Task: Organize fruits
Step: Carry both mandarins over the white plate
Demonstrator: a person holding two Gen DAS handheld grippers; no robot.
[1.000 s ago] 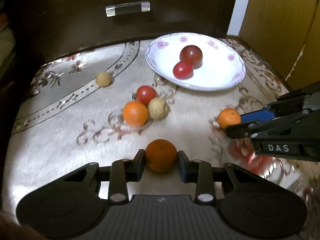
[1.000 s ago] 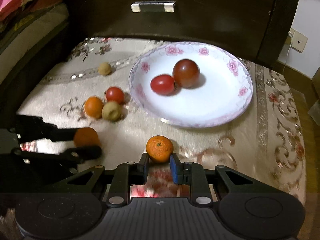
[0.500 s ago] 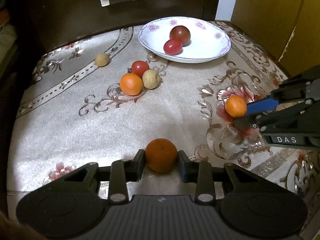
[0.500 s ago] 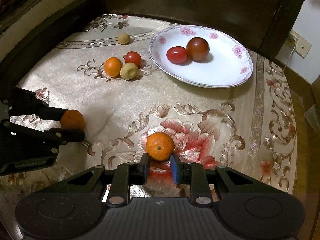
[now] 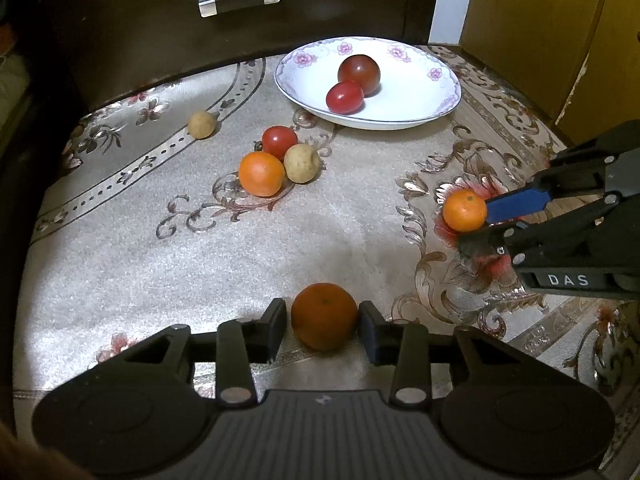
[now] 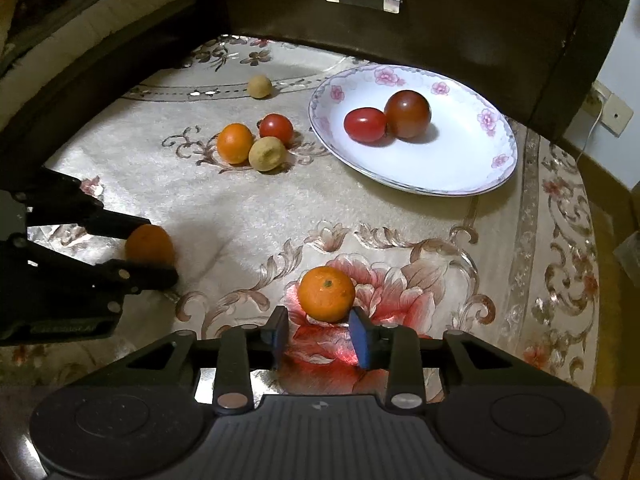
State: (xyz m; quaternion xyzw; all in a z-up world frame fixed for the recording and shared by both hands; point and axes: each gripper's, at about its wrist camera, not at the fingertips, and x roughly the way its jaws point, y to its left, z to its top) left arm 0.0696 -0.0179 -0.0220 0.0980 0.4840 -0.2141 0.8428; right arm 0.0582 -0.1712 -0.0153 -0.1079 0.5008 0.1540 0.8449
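Observation:
My left gripper [image 5: 323, 320] has opened around a dark orange [image 5: 324, 316] that rests on the cloth, with small gaps on both sides. It also shows in the right wrist view [image 6: 150, 246]. My right gripper [image 6: 318, 330] has opened around a bright mandarin [image 6: 327, 288] that sits on the red flower pattern; the mandarin also shows in the left wrist view [image 5: 464, 210]. A white flowered plate [image 6: 460, 168] at the back right holds a red tomato [image 6: 365, 124] and a dark tomato [image 6: 407, 113].
An orange [image 5: 261, 173], a small tomato [image 5: 279, 142] and a tan fruit [image 5: 302, 163] cluster mid-cloth. Another tan fruit [image 5: 202, 124] lies at the back left. A dark drawer front [image 5: 240, 0] stands behind the cloth. A yellow cabinet [image 5: 540, 20] is at the right.
Both grippers came down to the cloth near its front and opened, letting go of the orange and the mandarin, which now rest on the cloth.

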